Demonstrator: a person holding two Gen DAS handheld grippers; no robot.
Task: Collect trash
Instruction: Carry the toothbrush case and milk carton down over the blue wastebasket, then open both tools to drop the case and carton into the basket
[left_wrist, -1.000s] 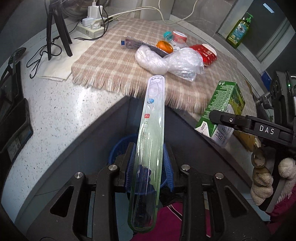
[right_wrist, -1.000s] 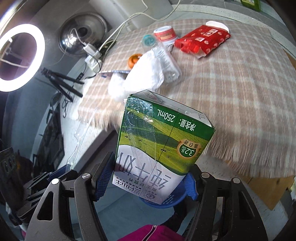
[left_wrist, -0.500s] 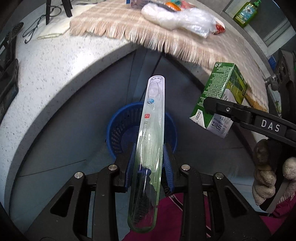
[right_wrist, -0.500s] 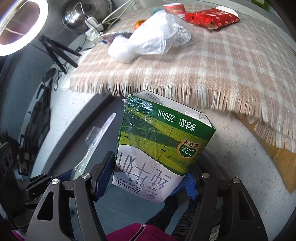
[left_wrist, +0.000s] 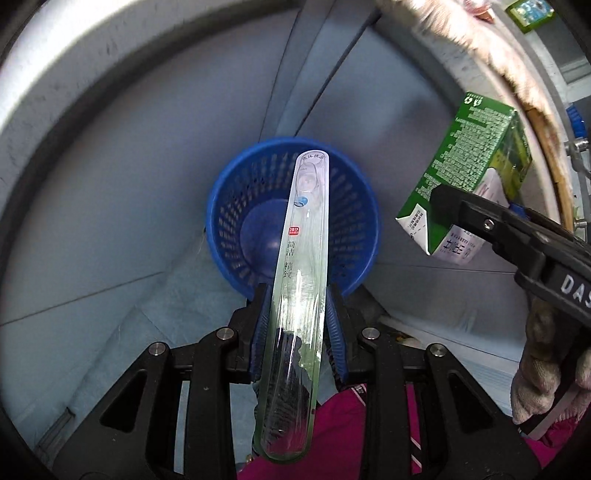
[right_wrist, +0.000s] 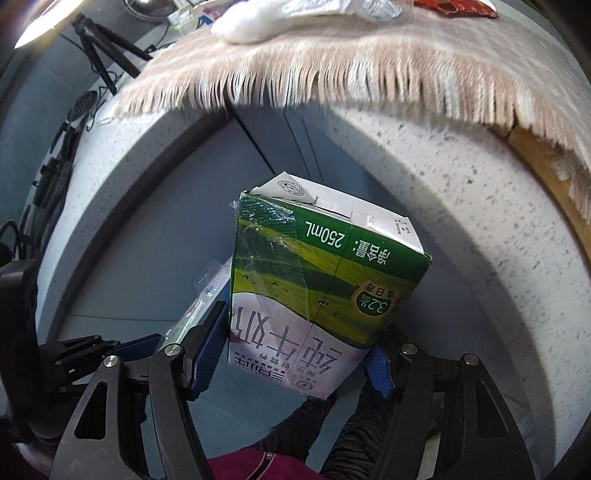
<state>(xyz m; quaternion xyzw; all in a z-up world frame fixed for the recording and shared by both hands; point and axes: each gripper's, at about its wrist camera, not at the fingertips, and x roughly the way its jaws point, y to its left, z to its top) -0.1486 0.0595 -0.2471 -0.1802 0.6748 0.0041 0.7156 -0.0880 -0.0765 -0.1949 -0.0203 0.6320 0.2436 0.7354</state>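
Observation:
My left gripper (left_wrist: 297, 325) is shut on a long clear plastic toothbrush package (left_wrist: 301, 266), which points down over a blue mesh waste basket (left_wrist: 347, 206) on the floor. My right gripper (right_wrist: 295, 354) is shut on a green and white 250 mL milk carton (right_wrist: 317, 280), held upside down. In the left wrist view that carton (left_wrist: 469, 173) hangs to the right of the basket, clamped by the right gripper's black finger (left_wrist: 465, 212). A gloved hand (left_wrist: 543, 369) holds that gripper. The toothbrush package (right_wrist: 207, 295) shows faintly to the left of the carton in the right wrist view.
A white speckled counter edge (right_wrist: 424, 147) curves overhead, with a fringed plaid cloth (right_wrist: 332, 55) on it. White plastic bags (right_wrist: 266, 18) and a red wrapper (right_wrist: 458, 5) lie on the cloth. A tripod (right_wrist: 99, 51) stands at the left. Grey cabinet fronts (left_wrist: 147, 129) back the basket.
Both grippers have dropped below the counter edge, keeping their holds. The blue basket now sits larger and directly under the toothbrush package; the counter top has slid out of the left view.

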